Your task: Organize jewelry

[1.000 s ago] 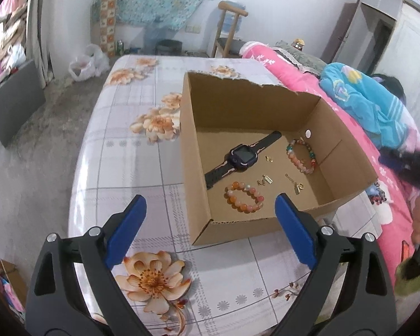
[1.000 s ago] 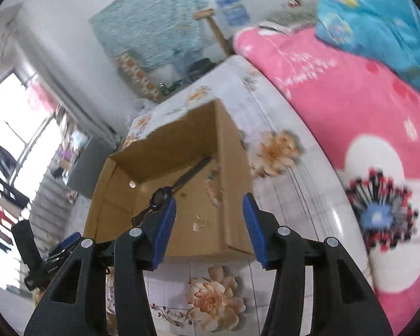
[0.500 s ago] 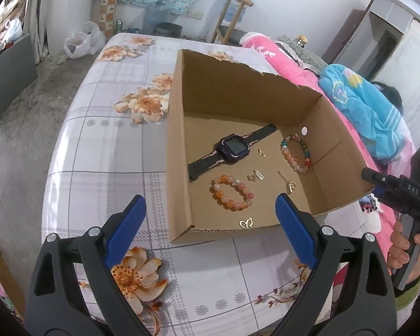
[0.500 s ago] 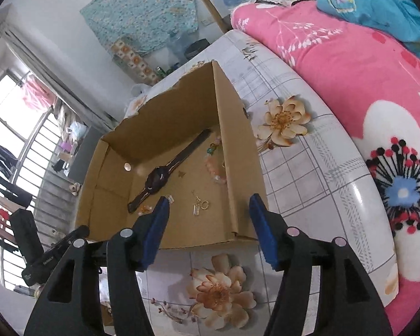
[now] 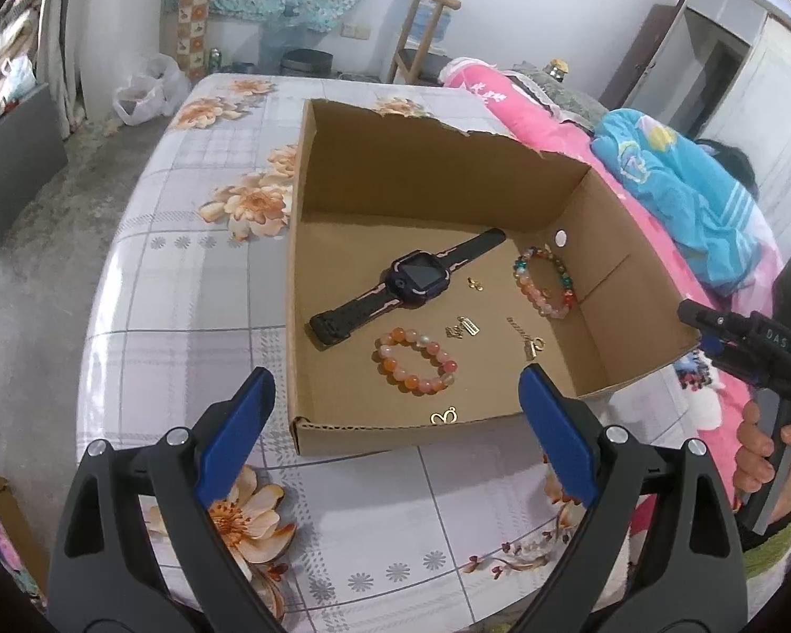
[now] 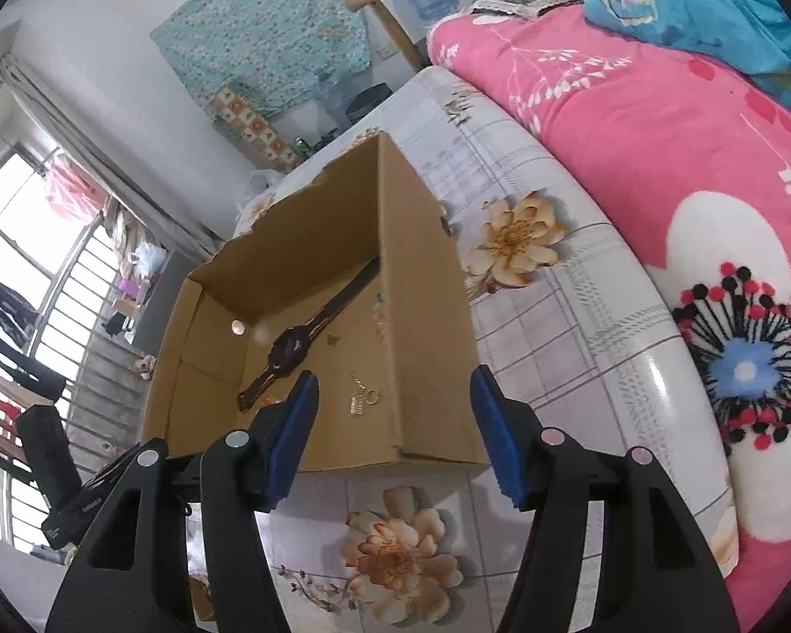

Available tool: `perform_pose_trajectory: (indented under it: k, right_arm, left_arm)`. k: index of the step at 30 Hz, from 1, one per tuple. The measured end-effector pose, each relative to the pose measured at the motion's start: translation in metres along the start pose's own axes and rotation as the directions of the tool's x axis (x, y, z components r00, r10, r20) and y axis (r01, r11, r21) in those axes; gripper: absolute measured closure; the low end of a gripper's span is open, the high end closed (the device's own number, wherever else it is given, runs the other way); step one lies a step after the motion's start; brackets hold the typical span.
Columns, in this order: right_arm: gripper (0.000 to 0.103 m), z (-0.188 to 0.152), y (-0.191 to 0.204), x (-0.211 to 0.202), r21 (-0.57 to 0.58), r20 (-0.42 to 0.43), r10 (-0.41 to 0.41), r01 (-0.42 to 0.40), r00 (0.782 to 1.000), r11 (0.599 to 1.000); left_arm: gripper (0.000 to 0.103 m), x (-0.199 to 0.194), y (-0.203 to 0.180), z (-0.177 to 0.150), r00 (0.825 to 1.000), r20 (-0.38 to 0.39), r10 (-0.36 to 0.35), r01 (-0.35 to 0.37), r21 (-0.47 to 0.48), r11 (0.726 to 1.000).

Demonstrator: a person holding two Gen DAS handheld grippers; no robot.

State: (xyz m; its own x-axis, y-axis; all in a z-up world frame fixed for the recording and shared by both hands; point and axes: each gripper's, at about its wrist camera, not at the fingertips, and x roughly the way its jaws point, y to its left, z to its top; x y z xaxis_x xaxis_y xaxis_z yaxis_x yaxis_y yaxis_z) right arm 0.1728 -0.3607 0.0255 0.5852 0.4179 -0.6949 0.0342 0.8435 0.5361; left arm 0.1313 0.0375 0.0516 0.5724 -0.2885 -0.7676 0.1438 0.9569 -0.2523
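Open cardboard box [image 5: 300, 264] on the flower-patterned bench [image 5: 195, 285], near its edge beside the pink bedding [image 6: 659, 158]. On the box floor: a black smartwatch [image 5: 414, 279] lying diagonally at centre; an orange bead bracelet [image 5: 415, 361] towards the near wall; a multicoloured bead bracelet [image 5: 546, 279] by the right wall; small gold charms [image 5: 464, 327] between the two bracelets; a gold chain with clasp [image 5: 527, 337] right of the charms; one gold pendant [image 5: 444, 415] against the near wall. Left tongs [image 5: 395, 422] released, blue pads spread wide and grasping nothing, poised above the near wall of the box. Right tongs [image 6: 395, 432] likewise released after a recent widening of the jaws, nothing between the pads, poised over the box's near right corner; in the left wrist view a hand [image 5: 764, 448] holds their grip.
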Motion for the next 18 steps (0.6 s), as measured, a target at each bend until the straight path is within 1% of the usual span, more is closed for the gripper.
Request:
perform_pose_trajectory:
  k: [3, 6, 9, 11, 18]
  right_arm:
    - [0.044, 0.001, -0.004, 0.007, 0.004, -0.022, 0.004, -0.004, 1.000, 1.000]
    - [0.044, 0.001, -0.003, 0.015, -0.005, -0.053, 0.018, -0.018, 0.998, 1.000]
    - [0.043, -0.002, 0.002, 0.025, -0.013, -0.095, 0.048, -0.050, 0.994, 0.999]
    - [0.043, -0.002, 0.005, 0.027, -0.023, -0.094, 0.033, -0.036, 0.995, 0.999]
    - [0.043, 0.000, 0.006, 0.028, -0.019, -0.110, 0.034, -0.036, 0.993, 0.999]
  left_arm:
    - [0.013, -0.002, -0.010, 0.000, 0.998, 0.016, 0.059, -0.060, 0.037, 0.998]
    - [0.013, -0.003, -0.016, 0.001, 0.995, 0.020, 0.094, -0.095, 0.051, 0.994]
    - [0.013, -0.003, -0.018, 0.001, 0.995, 0.017, 0.097, -0.098, 0.054, 0.994]
    - [0.013, -0.001, -0.020, 0.002, 0.995, 0.014, 0.096, -0.097, 0.050, 0.994]
    - [0.012, -0.001, -0.021, 0.002, 0.994, 0.007, 0.106, -0.106, 0.047, 0.993]
